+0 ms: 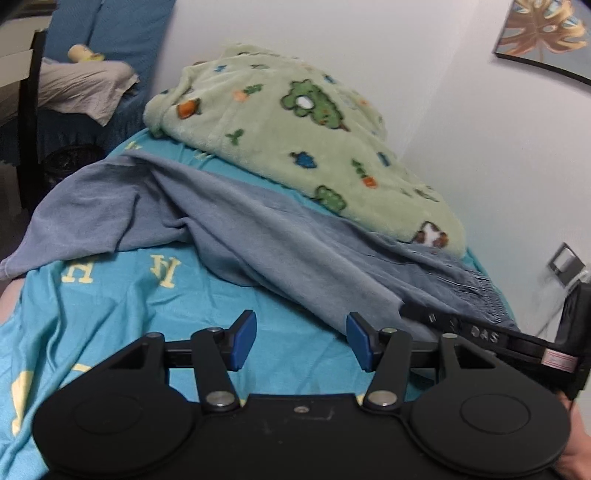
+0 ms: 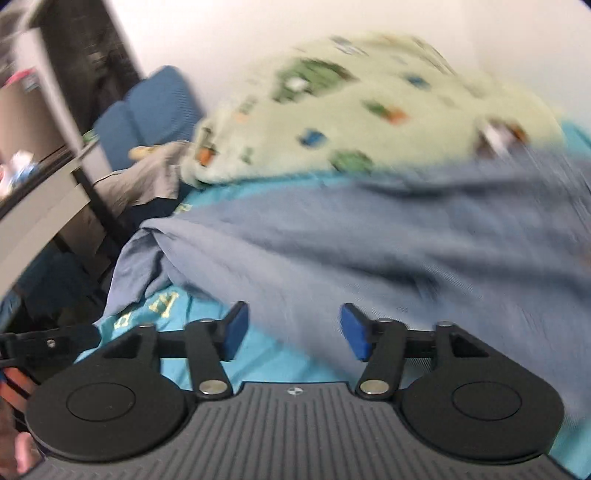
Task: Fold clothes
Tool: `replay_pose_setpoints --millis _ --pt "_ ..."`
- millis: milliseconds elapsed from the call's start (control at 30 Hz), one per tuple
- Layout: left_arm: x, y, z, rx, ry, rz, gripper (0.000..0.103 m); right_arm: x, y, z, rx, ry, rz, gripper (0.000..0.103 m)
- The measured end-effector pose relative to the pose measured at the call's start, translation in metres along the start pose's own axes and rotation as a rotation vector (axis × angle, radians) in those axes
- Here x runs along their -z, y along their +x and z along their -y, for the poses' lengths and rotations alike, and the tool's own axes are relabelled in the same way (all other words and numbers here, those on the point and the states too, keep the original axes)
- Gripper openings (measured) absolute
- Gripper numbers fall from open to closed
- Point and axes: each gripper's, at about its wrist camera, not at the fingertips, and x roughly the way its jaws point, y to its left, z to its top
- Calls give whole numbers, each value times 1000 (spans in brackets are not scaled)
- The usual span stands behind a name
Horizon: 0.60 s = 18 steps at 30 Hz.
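Note:
A grey-blue garment (image 1: 221, 221) lies crumpled and spread across a bed with a turquoise sheet (image 1: 110, 314); one sleeve-like end trails off the left edge. My left gripper (image 1: 301, 339) hovers over the sheet at the garment's near edge, open, with nothing between its blue pads (image 1: 243, 341). The right wrist view is blurred. It shows the same garment (image 2: 332, 251) filling the middle and right. My right gripper (image 2: 293, 328) is open just in front of the cloth's near hem, and its pads (image 2: 354, 330) hold nothing.
A pale green fleece blanket (image 1: 295, 122) with cartoon prints is heaped at the back of the bed against the white wall. A blue upholstered seat (image 1: 122, 33) with a beige cloth (image 1: 74, 85) stands far left. A desk edge (image 2: 37, 206) is at left, a wall socket (image 1: 565, 266) at right.

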Motion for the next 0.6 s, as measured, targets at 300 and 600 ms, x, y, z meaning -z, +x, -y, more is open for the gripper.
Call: replay_pose_setpoints --millis 300,600 --pt "-13 9 -23 -41 -65 33 51 7 65 -22 -53 -191 -46 48" --pt "-17 -13 -43 -51 -184 86 51 23 30 -75 -17 -405 -31 3"
